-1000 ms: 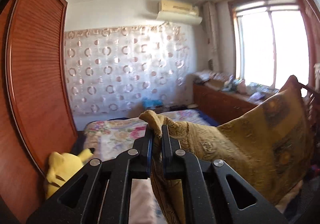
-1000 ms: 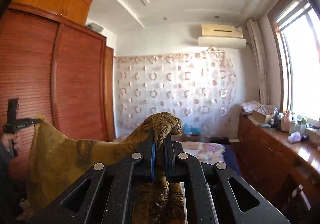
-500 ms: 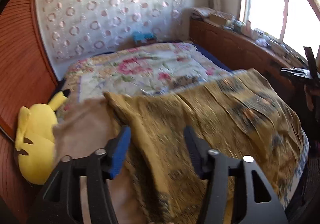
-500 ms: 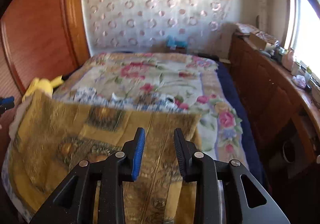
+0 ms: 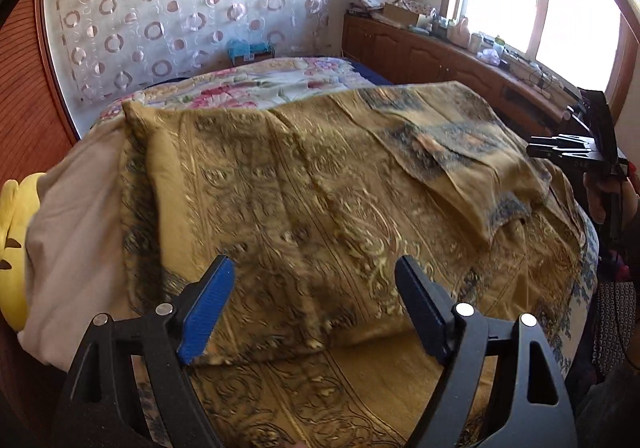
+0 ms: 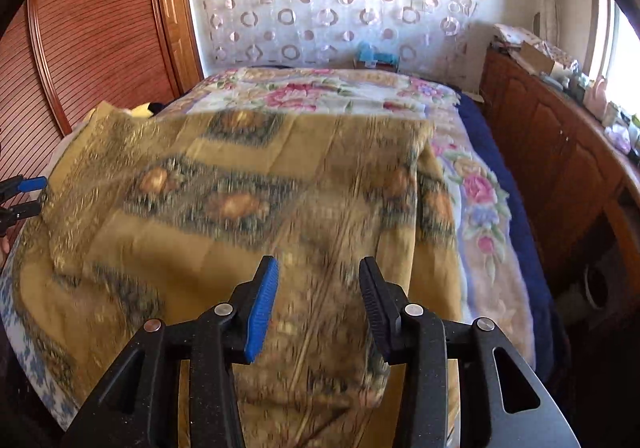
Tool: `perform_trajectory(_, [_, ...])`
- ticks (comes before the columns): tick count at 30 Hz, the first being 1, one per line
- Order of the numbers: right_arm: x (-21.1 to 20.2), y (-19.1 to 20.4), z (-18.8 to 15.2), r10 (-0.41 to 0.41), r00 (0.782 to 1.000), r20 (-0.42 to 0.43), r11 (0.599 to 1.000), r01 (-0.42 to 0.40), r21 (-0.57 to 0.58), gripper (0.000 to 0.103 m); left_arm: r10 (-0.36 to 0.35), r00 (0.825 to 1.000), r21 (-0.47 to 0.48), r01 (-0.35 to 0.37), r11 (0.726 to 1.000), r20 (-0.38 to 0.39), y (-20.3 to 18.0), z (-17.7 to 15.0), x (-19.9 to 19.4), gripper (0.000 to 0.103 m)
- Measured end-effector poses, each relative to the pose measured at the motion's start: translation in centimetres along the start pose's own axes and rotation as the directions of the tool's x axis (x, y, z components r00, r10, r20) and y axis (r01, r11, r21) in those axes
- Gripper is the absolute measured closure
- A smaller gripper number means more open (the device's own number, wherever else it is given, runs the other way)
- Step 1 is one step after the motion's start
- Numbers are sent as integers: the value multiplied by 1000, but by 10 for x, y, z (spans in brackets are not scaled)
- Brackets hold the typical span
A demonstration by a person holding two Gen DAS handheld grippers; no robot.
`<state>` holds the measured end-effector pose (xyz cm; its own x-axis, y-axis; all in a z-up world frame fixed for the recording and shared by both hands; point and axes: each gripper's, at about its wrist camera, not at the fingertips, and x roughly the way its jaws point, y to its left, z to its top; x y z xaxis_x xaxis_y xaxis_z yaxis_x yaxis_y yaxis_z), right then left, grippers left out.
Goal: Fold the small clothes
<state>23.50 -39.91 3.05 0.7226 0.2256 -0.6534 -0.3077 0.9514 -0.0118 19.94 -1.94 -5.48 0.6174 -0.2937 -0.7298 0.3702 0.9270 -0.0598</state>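
A golden-brown patterned cloth (image 5: 320,184) lies spread over the near end of the bed, with one part folded back over itself at the right. It also shows in the right wrist view (image 6: 248,200). My left gripper (image 5: 316,304) is open and empty just above the cloth's near left part. My right gripper (image 6: 318,304) is open and empty above the cloth's near right part. The right gripper also shows at the right edge of the left wrist view (image 5: 576,152), and the left one at the left edge of the right wrist view (image 6: 20,196).
The bed has a floral blanket (image 6: 320,92). A yellow plush toy (image 5: 16,248) and a pale cloth (image 5: 76,216) lie at the bed's left. A wooden wardrobe (image 6: 88,32) stands left; a wooden cabinet (image 6: 560,152) with clutter runs along the right under the window.
Both grippers held the cloth up in the air, shut on its top corners. They came down, laid it on the bed and opened, letting it go.
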Motion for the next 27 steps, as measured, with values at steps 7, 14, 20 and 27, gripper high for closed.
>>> perform_trajectory(7, [3, -7, -27, -5, 999, -39, 1000, 6, 30, 59, -6, 998, 18, 8, 1000, -63, -13, -17, 23, 20])
perform_trajectory(14, [1, -5, -28, -27, 999, -19, 1000, 27, 3, 56, 22, 998, 34, -20, 999, -56, -21, -27, 28, 18])
perform_trajectory(20, [15, 9, -35, -8, 1000, -25, 1000, 8, -19, 42, 29, 998, 38, -27, 999, -59, -22, -27, 29, 15])
perform_trajectory(27, [18, 16, -35, -15, 999, -32, 999, 13, -49, 36, 32, 998, 38, -30, 999, -59, -23, -27, 29, 15])
